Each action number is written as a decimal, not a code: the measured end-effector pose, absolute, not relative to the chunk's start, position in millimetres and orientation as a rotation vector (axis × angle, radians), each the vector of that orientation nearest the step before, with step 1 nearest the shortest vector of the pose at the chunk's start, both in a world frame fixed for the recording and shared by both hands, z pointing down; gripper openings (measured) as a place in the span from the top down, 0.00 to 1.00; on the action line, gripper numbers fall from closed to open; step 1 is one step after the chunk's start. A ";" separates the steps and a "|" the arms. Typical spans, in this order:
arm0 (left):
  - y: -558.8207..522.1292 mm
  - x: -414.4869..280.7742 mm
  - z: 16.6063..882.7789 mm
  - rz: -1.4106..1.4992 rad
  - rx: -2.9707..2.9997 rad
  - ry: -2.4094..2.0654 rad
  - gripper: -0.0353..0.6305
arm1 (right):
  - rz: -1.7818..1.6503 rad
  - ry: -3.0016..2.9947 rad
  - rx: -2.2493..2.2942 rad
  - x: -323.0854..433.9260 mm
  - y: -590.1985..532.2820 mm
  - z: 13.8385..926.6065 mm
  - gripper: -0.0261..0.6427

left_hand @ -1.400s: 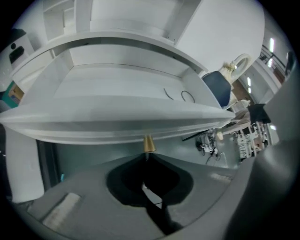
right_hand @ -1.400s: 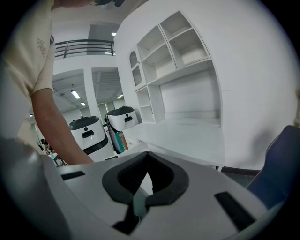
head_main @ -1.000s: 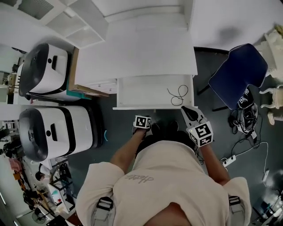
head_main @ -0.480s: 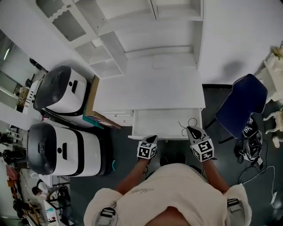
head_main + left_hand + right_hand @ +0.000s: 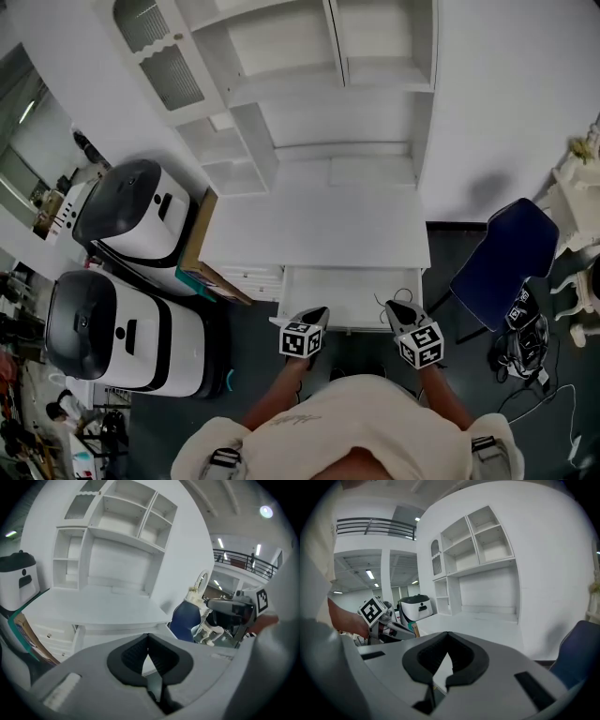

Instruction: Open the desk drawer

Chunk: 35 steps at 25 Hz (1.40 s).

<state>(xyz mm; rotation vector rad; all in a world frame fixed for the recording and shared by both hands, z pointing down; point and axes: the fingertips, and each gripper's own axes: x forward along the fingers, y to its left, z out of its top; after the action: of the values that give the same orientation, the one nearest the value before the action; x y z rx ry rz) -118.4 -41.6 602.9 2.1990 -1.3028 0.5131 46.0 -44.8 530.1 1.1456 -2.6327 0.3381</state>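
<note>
The head camera looks steeply down from high above the counter (image 5: 319, 216), taking in its whole top and the shelves (image 5: 319, 56) behind. The cameras on the left tongs (image 5: 316, 316) and right tongs (image 5: 394, 307) ride low, near the counter's front edge, looking up across it. All three views share the counter top and shelves.

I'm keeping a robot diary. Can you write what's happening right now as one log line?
drawer: open under desk | left gripper: shut, empty | right gripper: shut, empty
</note>
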 end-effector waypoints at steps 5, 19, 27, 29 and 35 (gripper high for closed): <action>-54.7 -110.9 556.4 0.463 2.300 -1.327 0.93 | 0.268 -2.642 1.181 51.6 -50.9 501.9 0.96; -83.3 -103.2 443.0 0.416 2.591 -1.418 0.92 | 0.032 -2.748 1.285 50.3 -64.0 409.5 0.96; -77.9 -107.9 383.7 0.295 2.693 -1.514 0.92 | 0.003 -2.828 1.247 40.0 -58.5 371.7 0.96; -76.5 -110.0 376.2 0.289 2.707 -1.537 0.92 | -0.020 -2.831 1.249 38.4 -57.7 366.3 0.96; -76.7 -113.4 373.5 0.266 2.700 -1.566 0.92 | -0.042 -2.825 1.243 32.8 -57.6 365.2 0.96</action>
<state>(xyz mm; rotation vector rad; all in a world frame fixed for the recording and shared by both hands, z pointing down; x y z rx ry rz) -113.4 -76.7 373.5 2.6999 -1.5659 0.2664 32.8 -57.6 365.2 1.2434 -2.8249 -0.0420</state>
